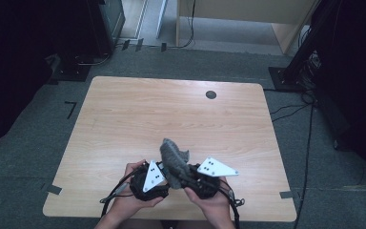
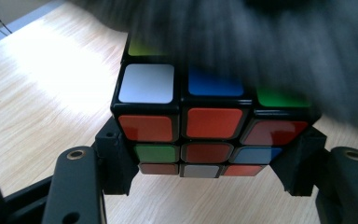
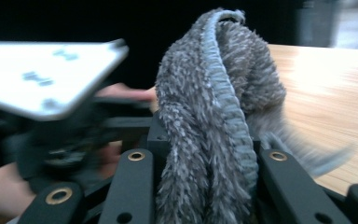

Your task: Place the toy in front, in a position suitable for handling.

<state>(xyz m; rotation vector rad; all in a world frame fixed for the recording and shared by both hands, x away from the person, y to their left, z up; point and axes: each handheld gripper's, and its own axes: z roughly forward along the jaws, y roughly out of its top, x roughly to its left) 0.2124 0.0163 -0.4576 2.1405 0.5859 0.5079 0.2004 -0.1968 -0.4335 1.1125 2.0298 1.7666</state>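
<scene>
My left gripper [image 2: 209,158] is shut on a scrambled colour cube [image 2: 205,121], its black jaws pressing the cube's two sides just above the wooden table [image 2: 37,102]. A grey fuzzy cloth [image 3: 214,116] is clamped upright between the jaws of my right gripper [image 3: 205,154]. The cloth [image 2: 270,42] shows as a blur over the cube's top. In the high view both grippers meet near the table's front edge, left gripper [image 1: 167,178] and right gripper [image 1: 185,174], with the cloth [image 1: 173,155] bunched above them. It hides the cube there.
The wooden table [image 1: 124,119] has a small black round disc [image 1: 211,94] set in it near the far edge. Dark stands and cables lie on the floor to the right [image 1: 305,109]. My left gripper's grey plate [image 3: 42,74] is close beside the cloth.
</scene>
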